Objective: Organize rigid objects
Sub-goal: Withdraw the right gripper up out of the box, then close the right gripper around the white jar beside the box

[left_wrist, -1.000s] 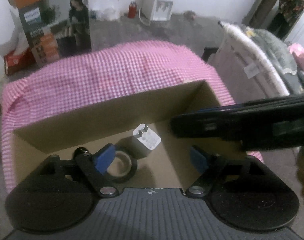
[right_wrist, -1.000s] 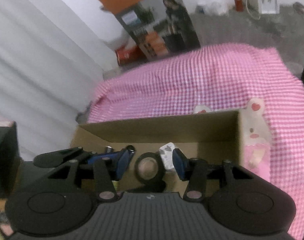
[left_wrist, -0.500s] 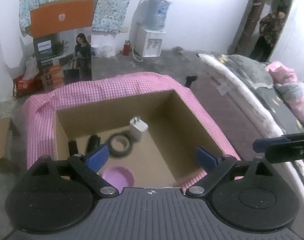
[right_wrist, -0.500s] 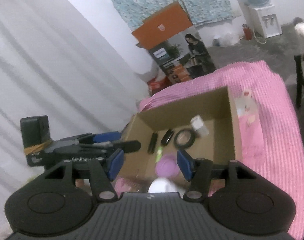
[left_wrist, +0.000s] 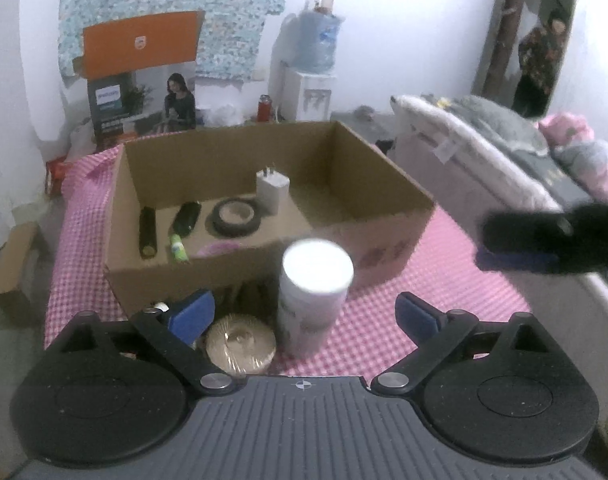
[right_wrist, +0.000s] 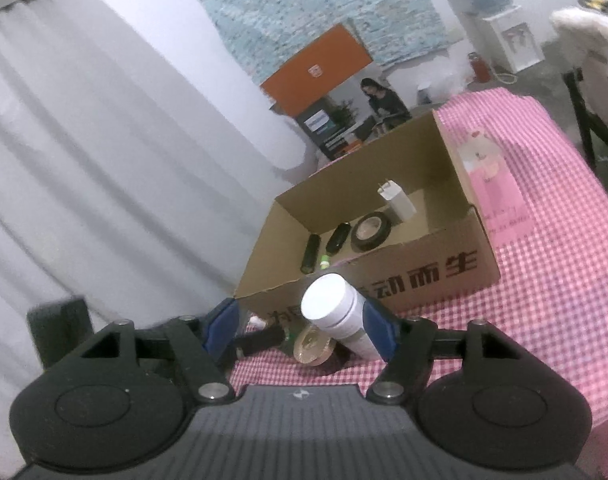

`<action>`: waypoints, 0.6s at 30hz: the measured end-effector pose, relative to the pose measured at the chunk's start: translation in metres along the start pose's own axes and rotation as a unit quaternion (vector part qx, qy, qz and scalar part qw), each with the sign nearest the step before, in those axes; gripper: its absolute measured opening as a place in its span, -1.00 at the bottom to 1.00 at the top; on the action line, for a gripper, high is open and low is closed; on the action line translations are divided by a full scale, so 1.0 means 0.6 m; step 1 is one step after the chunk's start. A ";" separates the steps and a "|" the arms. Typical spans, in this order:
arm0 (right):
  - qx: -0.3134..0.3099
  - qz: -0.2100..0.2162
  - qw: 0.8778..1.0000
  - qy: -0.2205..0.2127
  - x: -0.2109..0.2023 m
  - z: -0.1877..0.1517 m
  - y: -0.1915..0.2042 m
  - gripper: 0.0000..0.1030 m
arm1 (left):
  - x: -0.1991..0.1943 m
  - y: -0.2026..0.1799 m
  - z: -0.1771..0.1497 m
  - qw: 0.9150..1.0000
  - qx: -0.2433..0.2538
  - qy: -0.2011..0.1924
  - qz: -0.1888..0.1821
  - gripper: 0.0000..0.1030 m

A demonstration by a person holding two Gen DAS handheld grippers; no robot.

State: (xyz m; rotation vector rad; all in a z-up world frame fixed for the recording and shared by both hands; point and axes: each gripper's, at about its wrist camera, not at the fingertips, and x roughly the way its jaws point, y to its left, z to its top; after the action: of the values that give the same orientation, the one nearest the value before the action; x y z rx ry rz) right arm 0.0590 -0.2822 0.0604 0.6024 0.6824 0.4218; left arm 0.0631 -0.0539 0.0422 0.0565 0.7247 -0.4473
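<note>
A cardboard box point(left_wrist: 367, 236) sits on the pink-checked desk point(left_wrist: 443, 280), with a black tape roll point(left_wrist: 236, 216), a white charger point(left_wrist: 272, 190) and two dark tubes inside. In front of it stands a white bottle point(left_wrist: 313, 296) beside a twine ball point(left_wrist: 240, 344). The left gripper point(left_wrist: 305, 312) is spread wide and still opening around the bottle without touching it. The right gripper point(right_wrist: 300, 330) is also opening, the bottle between its jaws, contact unclear.
</note>
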 end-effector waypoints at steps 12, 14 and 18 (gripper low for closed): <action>0.050 0.001 0.998 0.042 0.073 -0.021 -0.037 0.38 | 0.031 -0.047 -0.032 0.994 0.104 -0.019 0.036 0.87; 0.049 0.002 0.998 0.045 0.085 -0.015 -0.039 0.36 | 0.038 -0.049 -0.029 0.993 0.110 -0.022 0.037 0.83; 0.051 0.007 0.998 0.048 0.106 -0.001 -0.041 0.33 | 0.056 -0.048 -0.019 0.993 0.114 -0.018 0.034 0.65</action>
State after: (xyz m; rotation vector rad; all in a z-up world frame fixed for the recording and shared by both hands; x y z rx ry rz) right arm 0.1076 -0.2659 0.0154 0.6871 0.7958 0.4340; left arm 0.0660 -0.0904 0.0150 0.2868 0.6311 -0.4635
